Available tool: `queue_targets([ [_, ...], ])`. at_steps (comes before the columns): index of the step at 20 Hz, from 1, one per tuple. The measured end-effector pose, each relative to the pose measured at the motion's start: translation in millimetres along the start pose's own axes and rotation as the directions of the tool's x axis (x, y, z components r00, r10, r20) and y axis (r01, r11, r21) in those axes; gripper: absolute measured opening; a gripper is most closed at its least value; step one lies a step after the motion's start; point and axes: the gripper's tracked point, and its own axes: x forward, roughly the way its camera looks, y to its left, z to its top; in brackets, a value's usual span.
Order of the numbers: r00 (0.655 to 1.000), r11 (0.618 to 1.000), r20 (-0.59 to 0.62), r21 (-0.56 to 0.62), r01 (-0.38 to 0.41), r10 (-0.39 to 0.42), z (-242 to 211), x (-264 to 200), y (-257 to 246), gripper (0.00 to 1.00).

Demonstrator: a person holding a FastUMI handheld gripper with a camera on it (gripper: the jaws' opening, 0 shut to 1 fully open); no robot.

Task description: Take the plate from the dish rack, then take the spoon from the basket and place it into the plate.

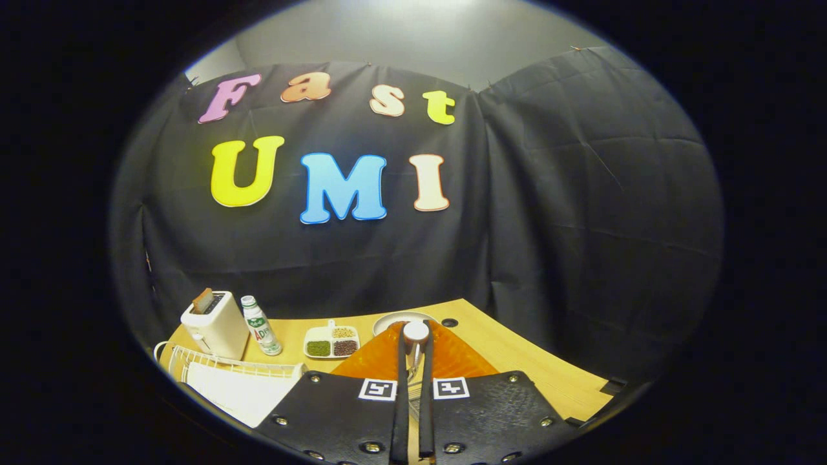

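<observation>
1. The gripper [413,361] was clenched on the spoon [415,342]: both fingers pressed on its metal stem, and its pale rounded handle end stood up just above the fingertips.
2. The plate [395,318] lay flat on the wooden table [517,361] at twelve o'clock from the fingers, just beyond an orange mat [452,355]. By my reading, the step in hand was carrying the spoon to it.
3. To do it well, I would have kept the squeeze firm, travelled level toward twelve o'clock, lowered until the hidden bowl end neared the plate's middle, then opened, not dropped from height.
4. Counted: one plate, one spoon, one toaster [216,323] at ten o'clock, one bottle [260,325] beside it, one three-part tray [331,342] of beans at eleven o'clock, and one white wire rack [232,371] at nine o'clock.
</observation>
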Motion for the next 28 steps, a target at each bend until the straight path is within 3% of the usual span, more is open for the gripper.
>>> queue_targets([
  [6,0.993,0.992,0.012,-0.041,-0.118,0.118,11.7,-34.7,61.3,0.06],
  [12,0.964,0.96,-0.019,-0.09,-0.267,0.266,2.1,-75.3,133.2,0.06],
  [20,0.88,0.865,-0.119,-0.165,-0.475,0.46,-43.0,-146.2,220.6,0.06],
  [28,0.801,0.782,-0.213,-0.186,-0.595,0.56,-95.4,-208.3,258.4,0.06],
])
